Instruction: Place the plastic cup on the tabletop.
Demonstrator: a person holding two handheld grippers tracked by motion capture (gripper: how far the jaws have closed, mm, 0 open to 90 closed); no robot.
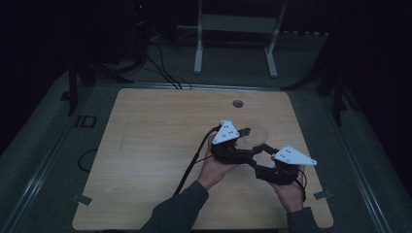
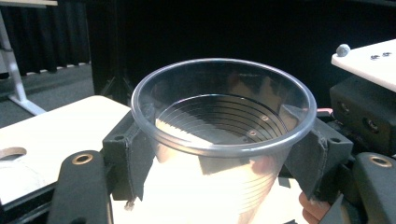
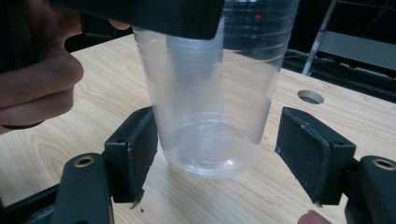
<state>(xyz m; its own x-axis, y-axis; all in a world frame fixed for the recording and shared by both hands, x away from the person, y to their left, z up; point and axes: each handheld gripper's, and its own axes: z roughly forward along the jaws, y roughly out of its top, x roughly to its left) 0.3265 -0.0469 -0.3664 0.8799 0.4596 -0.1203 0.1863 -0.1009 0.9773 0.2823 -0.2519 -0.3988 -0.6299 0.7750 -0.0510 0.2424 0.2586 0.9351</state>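
Observation:
A clear ribbed plastic cup (image 2: 219, 121) is gripped just under its rim by my left gripper (image 2: 224, 158), one pad pressing on each side. In the high view the cup (image 1: 257, 136) is a faint shape over the right middle of the wooden table (image 1: 155, 145), with my left gripper (image 1: 247, 132) reaching it from the left. My right gripper (image 3: 224, 156) stands open around the lower part of the cup (image 3: 210, 107). Its left pad (image 3: 135, 154) is right against the wall and the right pad (image 3: 313, 158) stands well clear. In the high view the right gripper (image 1: 265, 149) comes in from the lower right.
A round hole (image 1: 237, 103) is cut in the table behind the cup. A white metal frame (image 1: 238, 24) and cables (image 1: 165, 73) stand on the floor beyond the far edge. The room around the table is dark.

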